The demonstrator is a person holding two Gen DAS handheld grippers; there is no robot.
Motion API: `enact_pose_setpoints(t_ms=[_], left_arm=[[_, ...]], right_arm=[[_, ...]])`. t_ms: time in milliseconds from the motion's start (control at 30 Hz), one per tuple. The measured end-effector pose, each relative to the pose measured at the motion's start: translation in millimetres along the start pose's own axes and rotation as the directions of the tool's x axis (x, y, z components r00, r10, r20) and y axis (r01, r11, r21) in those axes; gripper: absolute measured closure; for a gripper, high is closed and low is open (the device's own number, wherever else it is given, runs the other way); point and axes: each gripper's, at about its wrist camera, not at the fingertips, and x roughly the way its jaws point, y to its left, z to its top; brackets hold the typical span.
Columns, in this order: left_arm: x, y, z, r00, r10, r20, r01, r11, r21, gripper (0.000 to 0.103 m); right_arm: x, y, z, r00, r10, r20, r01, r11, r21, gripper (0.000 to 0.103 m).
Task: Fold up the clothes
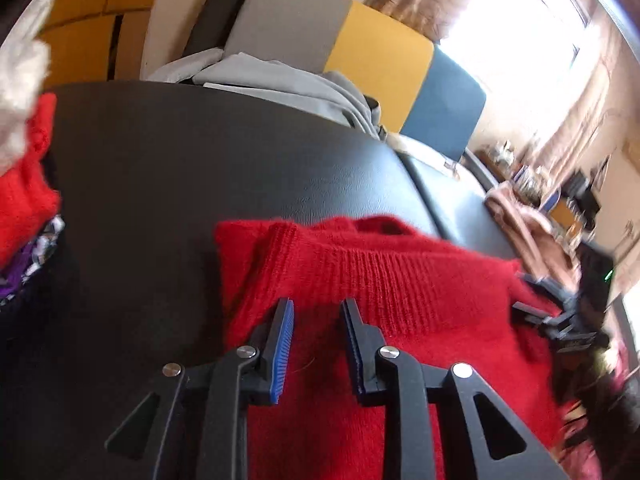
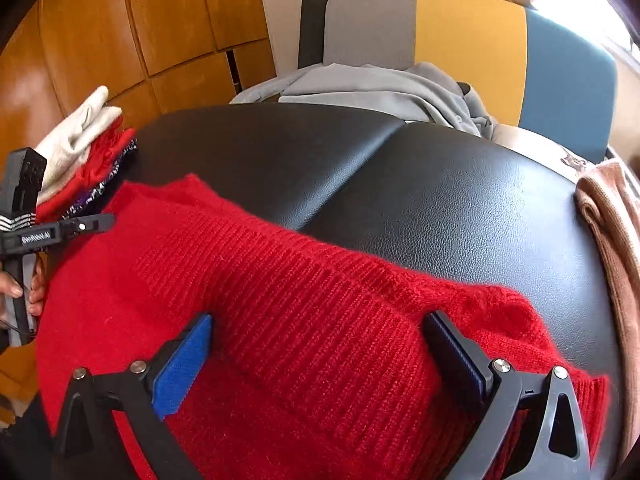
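Observation:
A red knit sweater (image 1: 400,300) lies folded on a black leather surface (image 1: 208,168), its ribbed hem on the far side. My left gripper (image 1: 318,304) hovers over the sweater's left part, jaws a little apart with nothing between them. In the right wrist view the sweater (image 2: 280,280) fills the foreground. My right gripper (image 2: 320,320) is wide open over its ribbed edge, empty. The left gripper's body (image 2: 36,236) shows at the left edge there, and the right gripper (image 1: 560,316) shows at the right of the left wrist view.
A stack of folded clothes (image 2: 88,152), white and red on top, sits at the left of the black surface (image 2: 440,200). A pink-brown garment (image 2: 612,232) lies at the right edge. Grey clothes (image 2: 380,88) lie behind, before a grey, yellow and blue chair back (image 2: 472,32).

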Motion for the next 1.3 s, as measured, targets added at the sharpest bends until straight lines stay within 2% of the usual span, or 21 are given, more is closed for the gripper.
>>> enact_pose_setpoints(t_ms=[100, 167, 233, 300, 367, 600, 667, 700, 733, 833, 900, 933, 1000, 1067, 1233, 1300], left_arm=[[-25, 18, 4, 1.0, 0.016, 0.012, -0.016, 1.0, -0.015, 0.071], [-25, 29, 6, 0.998, -0.027, -0.064, 0.024, 0.998, -0.051, 0.063], [-18, 40, 3, 0.98, -0.121, -0.161, 0.102, 0.988, -0.117, 0.049], [-9, 41, 1, 0.968, -0.124, -0.219, 0.098, 0.987, -0.124, 0.044], [2, 39, -1, 0.96, -0.078, -0.267, 0.059, 0.995, -0.079, 0.044], [22, 23, 3, 0.952, -0.138, -0.273, 0.134, 0.99, -0.035, 0.042], [27, 19, 4, 0.948, -0.158, -0.277, 0.157, 0.987, -0.024, 0.05], [29, 19, 4, 0.94, -0.188, -0.284, 0.181, 0.982, -0.05, 0.077], [31, 22, 4, 0.935, -0.212, -0.284, 0.195, 0.977, -0.086, 0.079], [28, 29, 10, 0.945, -0.202, -0.256, 0.175, 0.977, -0.126, 0.089], [24, 35, 19, 0.952, -0.187, -0.243, 0.154, 0.977, -0.149, 0.091], [22, 37, 26, 0.954, -0.183, -0.239, 0.149, 0.977, -0.151, 0.091], [18, 37, 38, 0.961, -0.159, -0.228, 0.134, 0.984, -0.122, 0.091], [10, 36, 49, 0.967, -0.124, -0.221, 0.108, 0.991, -0.084, 0.091], [-5, 41, 75, 0.975, -0.077, -0.208, 0.064, 0.996, -0.067, 0.091], [-10, 40, 80, 0.975, -0.058, -0.216, 0.048, 0.998, -0.05, 0.091]], right_arm=[[-1, -1, 0, 1.0, 0.01, 0.006, -0.01, 1.0, 0.006, 0.0], [-1, -2, 0, 1.0, 0.017, 0.009, -0.017, 1.0, 0.009, 0.0], [-1, -2, 0, 1.0, 0.019, 0.012, -0.019, 1.0, 0.01, 0.0], [-1, -1, 0, 1.0, 0.013, 0.013, -0.013, 1.0, 0.006, 0.0], [-1, 1, 0, 1.0, 0.0, 0.013, 0.0, 1.0, -0.004, 0.0], [-1, -1, 0, 1.0, 0.006, 0.017, -0.006, 1.0, -0.002, 0.0], [-2, -3, 0, 1.0, 0.02, 0.022, -0.021, 1.0, 0.008, 0.0], [-2, -5, 0, 0.999, 0.027, 0.025, -0.027, 1.0, 0.012, 0.0], [-2, -5, 0, 0.999, 0.032, 0.026, -0.032, 0.999, 0.016, 0.0], [-4, -8, 1, 0.998, 0.056, 0.025, -0.057, 0.998, 0.035, 0.0], [-7, -11, 2, 0.996, 0.085, 0.011, -0.086, 0.995, 0.047, 0.0], [-13, -11, 3, 0.992, 0.127, -0.008, -0.126, 0.991, 0.041, 0.0], [-30, -13, 1, 0.977, 0.21, -0.042, -0.209, 0.978, 0.02, 0.0], [-52, -16, -5, 0.964, 0.256, -0.071, -0.258, 0.966, -0.015, 0.0], [-90, -23, -27, 0.955, 0.256, -0.15, -0.268, 0.961, -0.066, 0.0], [-99, -27, -30, 0.951, 0.266, -0.156, -0.279, 0.958, -0.067, 0.0]])
